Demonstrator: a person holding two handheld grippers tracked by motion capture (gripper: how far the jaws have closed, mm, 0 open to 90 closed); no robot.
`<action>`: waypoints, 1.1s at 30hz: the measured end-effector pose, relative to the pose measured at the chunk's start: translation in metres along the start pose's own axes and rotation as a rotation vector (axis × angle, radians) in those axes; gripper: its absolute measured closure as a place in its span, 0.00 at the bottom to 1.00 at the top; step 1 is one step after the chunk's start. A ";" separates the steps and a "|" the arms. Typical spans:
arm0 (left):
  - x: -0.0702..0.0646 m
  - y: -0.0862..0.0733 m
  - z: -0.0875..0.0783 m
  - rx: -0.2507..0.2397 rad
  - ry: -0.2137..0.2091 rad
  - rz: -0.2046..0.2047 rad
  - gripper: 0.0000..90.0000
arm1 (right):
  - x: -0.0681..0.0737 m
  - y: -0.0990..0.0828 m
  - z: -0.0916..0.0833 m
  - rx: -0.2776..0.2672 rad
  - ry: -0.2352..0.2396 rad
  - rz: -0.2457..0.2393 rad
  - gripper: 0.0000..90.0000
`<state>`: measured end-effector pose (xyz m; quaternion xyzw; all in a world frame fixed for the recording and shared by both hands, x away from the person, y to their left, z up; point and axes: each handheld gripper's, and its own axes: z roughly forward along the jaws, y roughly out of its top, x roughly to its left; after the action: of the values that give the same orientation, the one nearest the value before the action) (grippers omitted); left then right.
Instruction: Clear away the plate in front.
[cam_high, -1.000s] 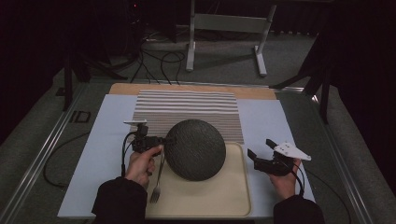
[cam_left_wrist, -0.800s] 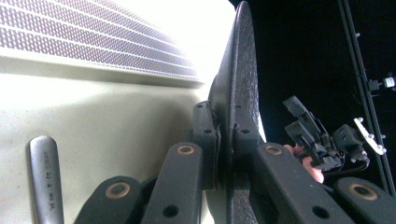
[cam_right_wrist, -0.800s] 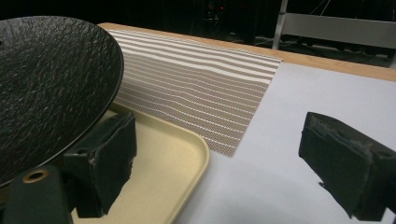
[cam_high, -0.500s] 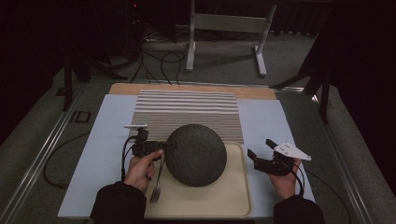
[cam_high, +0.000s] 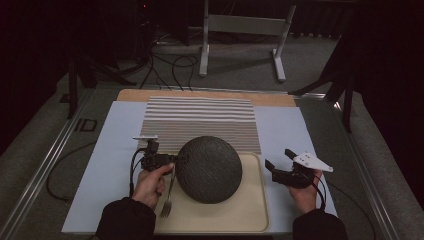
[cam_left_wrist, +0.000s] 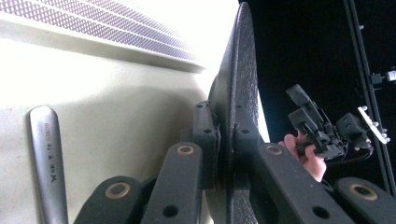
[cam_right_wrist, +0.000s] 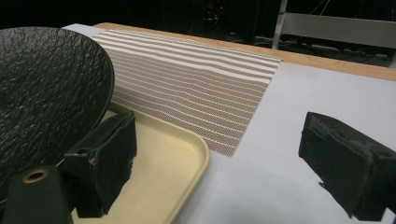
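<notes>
A round dark textured plate (cam_high: 209, 169) hangs over the cream tray (cam_high: 252, 216). My left gripper (cam_high: 172, 159) is shut on the plate's left rim. In the left gripper view the plate (cam_left_wrist: 243, 70) stands edge-on, and the left gripper (cam_left_wrist: 226, 135) pinches it between both jaws. A fork (cam_high: 167, 202) lies on the tray's left side beneath my hand; its handle (cam_left_wrist: 44, 154) also appears there. My right gripper (cam_high: 280, 160) rests open just right of the tray, apart from the plate. In its own view the right gripper (cam_right_wrist: 229, 163) holds nothing, with the plate (cam_right_wrist: 46, 93) at the left.
A brown-and-white striped placemat (cam_high: 200, 120) lies behind the tray on a pale blue sheet (cam_high: 115, 165). A wooden board edge (cam_high: 270, 99) runs along the back. Cables and a metal stand's legs (cam_high: 240, 45) are on the floor beyond the table.
The plate and my left gripper have shifted slightly toward the near side of the tray. The right gripper has stayed where it was, open.
</notes>
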<state>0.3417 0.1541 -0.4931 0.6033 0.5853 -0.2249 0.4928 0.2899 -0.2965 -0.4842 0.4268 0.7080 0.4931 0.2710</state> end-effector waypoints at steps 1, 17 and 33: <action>0.000 0.000 0.000 0.001 0.001 0.002 0.95 | 0.000 0.000 0.000 0.001 0.000 0.002 0.13; 0.005 -0.008 0.000 0.012 -0.001 -0.010 0.95 | 0.000 0.000 0.000 0.001 -0.001 0.001 0.13; 0.011 -0.022 0.002 0.033 -0.002 -0.025 0.95 | 0.000 0.000 0.000 0.002 -0.001 0.000 0.13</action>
<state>0.3245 0.1538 -0.5106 0.6037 0.5884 -0.2412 0.4808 0.2902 -0.2965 -0.4844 0.4270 0.7084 0.4923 0.2709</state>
